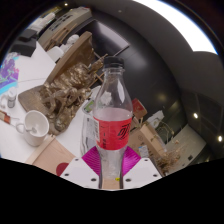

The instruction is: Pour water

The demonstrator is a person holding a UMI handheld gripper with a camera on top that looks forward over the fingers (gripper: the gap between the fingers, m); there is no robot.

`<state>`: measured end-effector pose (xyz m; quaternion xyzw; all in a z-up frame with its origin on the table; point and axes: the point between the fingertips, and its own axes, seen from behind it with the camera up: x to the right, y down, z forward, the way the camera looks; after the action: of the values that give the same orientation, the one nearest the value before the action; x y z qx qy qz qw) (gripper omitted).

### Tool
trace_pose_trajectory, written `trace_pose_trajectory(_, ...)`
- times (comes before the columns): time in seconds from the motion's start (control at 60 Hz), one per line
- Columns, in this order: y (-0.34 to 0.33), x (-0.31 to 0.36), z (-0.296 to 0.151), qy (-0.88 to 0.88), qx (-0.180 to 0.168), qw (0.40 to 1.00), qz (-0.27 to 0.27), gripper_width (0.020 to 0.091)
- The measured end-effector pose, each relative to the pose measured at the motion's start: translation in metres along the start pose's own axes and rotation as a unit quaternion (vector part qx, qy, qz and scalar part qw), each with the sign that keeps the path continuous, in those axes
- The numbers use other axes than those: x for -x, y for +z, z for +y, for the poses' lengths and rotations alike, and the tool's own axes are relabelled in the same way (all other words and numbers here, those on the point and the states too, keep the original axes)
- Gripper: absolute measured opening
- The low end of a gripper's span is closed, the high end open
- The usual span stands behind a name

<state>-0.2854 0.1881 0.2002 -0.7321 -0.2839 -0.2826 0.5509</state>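
gripper [112, 165]: closed on one clear plastic bottle with red label [112, 112], tilted | white counter [20, 140]: one white mug [35, 125]

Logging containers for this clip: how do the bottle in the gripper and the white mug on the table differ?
The clear plastic bottle is tall, narrow, red-labelled and capped; the white mug is squat, opaque, open-topped, with a handle. The bottle stands upright between the gripper fingers; the mug rests apart on the white table. Both are upright.
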Motion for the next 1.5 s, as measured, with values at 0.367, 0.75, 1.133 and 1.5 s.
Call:
trace_pose_trajectory(0.367, 0.007, 0.075, 0.035, 0.338, -0.014, 0.923, -0.183, 0.0224)
trace_pose_trajectory(0.75, 0.019, 0.122, 0.067, 0.360, -0.031, 0.909, -0.208, 0.0328)
trace_pose_trajectory(1.133, -0.030, 0.107, 0.076, 0.379, 0.036, 0.903, -0.200, 0.0855)
trace_pose_trajectory(1.5, -0.269, 0.062, 0.036, 0.355, 0.119, 0.915, -0.147, 0.0860)
